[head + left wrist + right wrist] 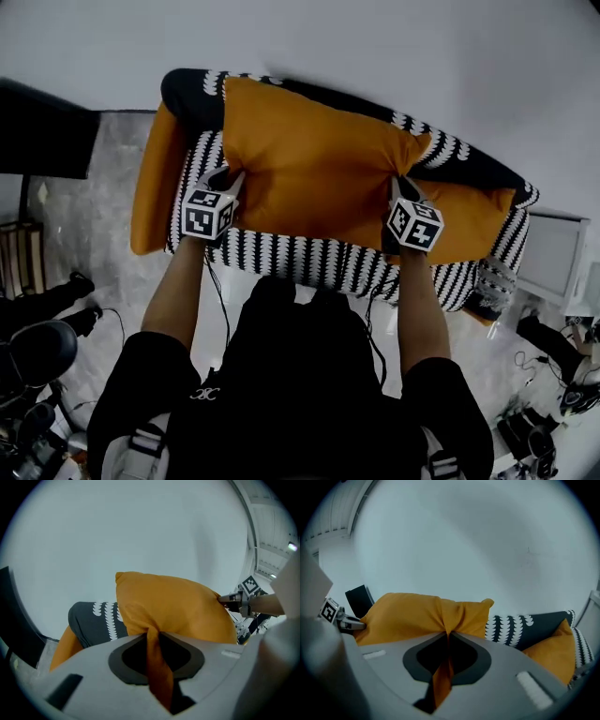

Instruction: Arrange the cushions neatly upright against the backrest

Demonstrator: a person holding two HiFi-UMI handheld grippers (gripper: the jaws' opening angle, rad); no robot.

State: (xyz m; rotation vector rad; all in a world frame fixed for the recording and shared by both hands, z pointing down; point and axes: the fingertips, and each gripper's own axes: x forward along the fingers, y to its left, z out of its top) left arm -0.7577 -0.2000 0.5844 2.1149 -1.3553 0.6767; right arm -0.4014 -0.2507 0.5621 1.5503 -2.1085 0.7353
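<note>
A large orange cushion point(314, 173) hangs between both grippers over the black-and-white patterned sofa point(309, 262). My left gripper point(228, 183) is shut on the cushion's left edge, with orange fabric point(157, 667) pinched between its jaws. My right gripper point(398, 192) is shut on the right edge, and a fold of the cushion point(443, 667) runs down through its jaws. The cushion point(173, 606) fills the middle of the left gripper view, with the right gripper point(229, 599) at its far side. A second orange cushion point(473, 220) lies at the sofa's right end, and a third point(155, 178) hangs over the left end.
The dark patterned backrest point(450, 150) runs along a pale wall point(375, 47). A white box point(553, 253) stands right of the sofa, cables and gear point(544, 412) lie on the floor at lower right, and dark equipment point(37, 356) sits at lower left.
</note>
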